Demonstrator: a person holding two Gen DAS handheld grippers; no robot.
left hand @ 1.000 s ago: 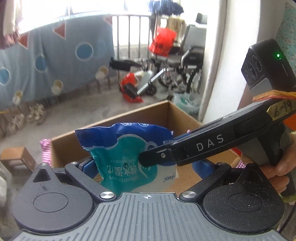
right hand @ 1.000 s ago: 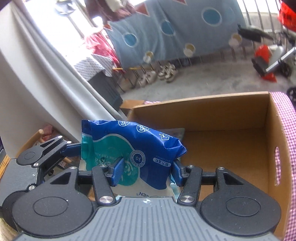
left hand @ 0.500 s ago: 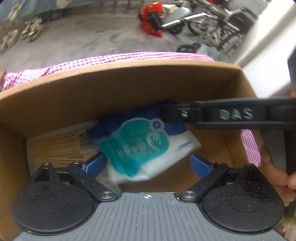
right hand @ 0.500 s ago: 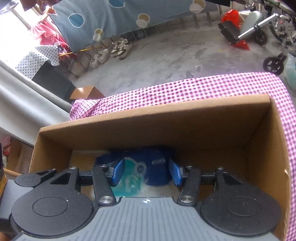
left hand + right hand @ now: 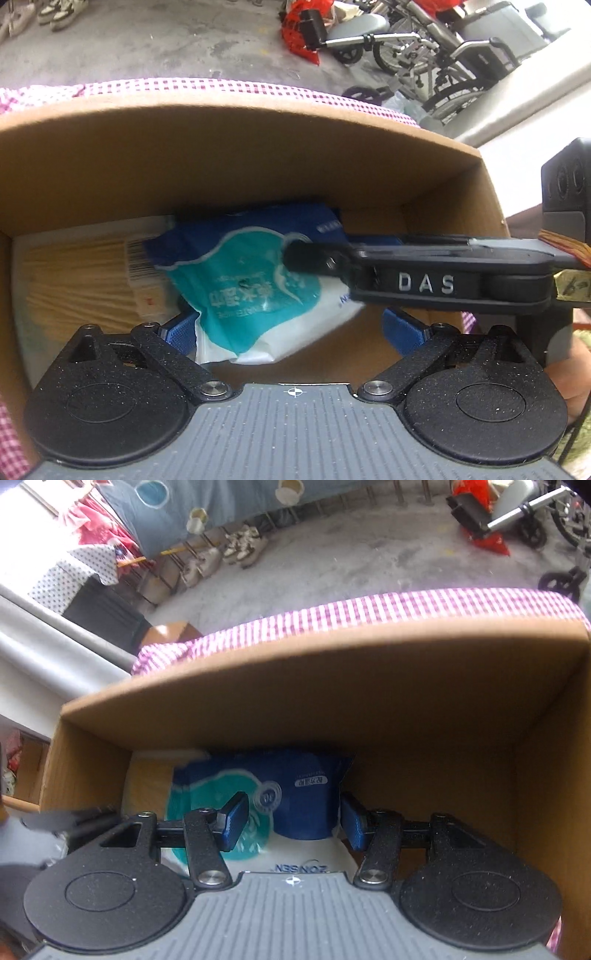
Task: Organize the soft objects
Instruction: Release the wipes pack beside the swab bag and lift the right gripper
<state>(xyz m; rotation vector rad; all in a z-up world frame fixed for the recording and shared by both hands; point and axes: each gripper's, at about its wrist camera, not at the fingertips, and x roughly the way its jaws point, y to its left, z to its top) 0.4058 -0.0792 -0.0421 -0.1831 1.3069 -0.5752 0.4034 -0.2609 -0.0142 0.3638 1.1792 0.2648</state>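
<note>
two grippers, both pointing down into one cardboard box (image 5: 258, 162).

item: wet-wipe pack (image 5: 255, 280), soft, blue top, teal panel, white lower end. lies low in the middle of the box in both views, tilted, its left part overlapping a flat pale packet with yellow stripes and a barcode (image 5: 85, 273) at the left of the box floor.

item: right gripper (image 5: 291, 821). blue pads either side of the pack's blue upper part, pinching it; left pad lies over the teal print, right pad at the pack's right edge. in the left wrist view it enters from the right edge of the frame as a black body lettered "das", its tip over the pack.

item: left gripper (image 5: 291, 330). jaws spread wide; left pad just beside the pack's white lower corner, contact unclear; right pad stands clear of it over bare cardboard.

item: hand (image 5: 576, 376), lower right of the left wrist view, around the right gripper's handle.

item: pink-and-white checked cloth (image 5: 369, 609), beyond the box's far wall.

item: grey concrete floor (image 5: 351, 561), upper frame, with shoes (image 5: 243, 546) in a row and wheelchairs (image 5: 443, 48).
</note>
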